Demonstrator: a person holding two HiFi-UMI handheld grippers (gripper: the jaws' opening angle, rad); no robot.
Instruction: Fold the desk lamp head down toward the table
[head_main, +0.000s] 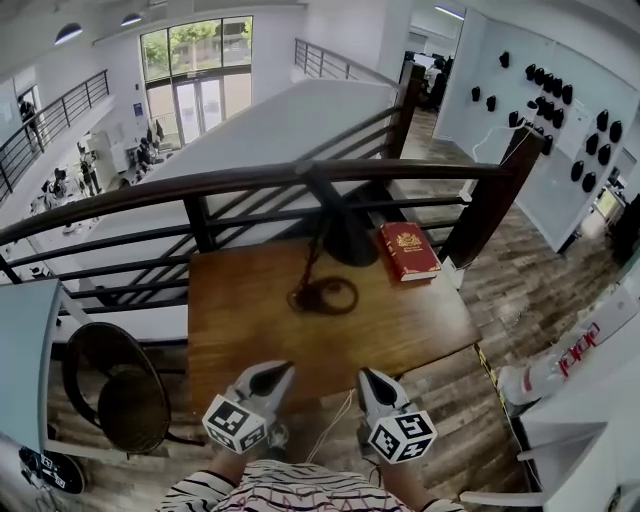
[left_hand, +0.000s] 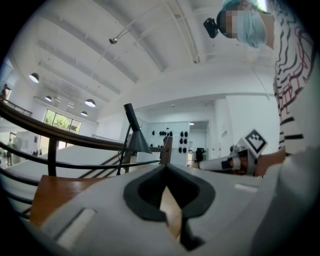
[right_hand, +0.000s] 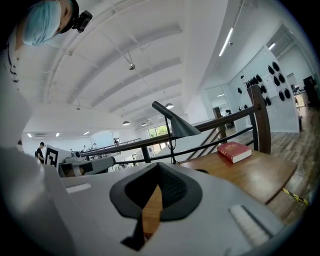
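A dark desk lamp stands on the wooden table (head_main: 420, 325), with its round base (head_main: 325, 295) near the middle. Its cone head (head_main: 345, 235) is raised toward the railing; the same lamp head (left_hand: 137, 141) (right_hand: 181, 127) appears ahead in both gripper views. My left gripper (head_main: 283, 370) hovers shut over the table's near edge, nothing between its jaws. My right gripper (head_main: 369, 378) is beside it, also shut and empty. Both sit well short of the lamp.
A red book (head_main: 408, 250) lies on the table's far right corner. A dark railing (head_main: 200, 185) runs behind the table. A round black chair (head_main: 110, 385) stands to the left. A white cable (head_main: 335, 425) hangs off the near edge.
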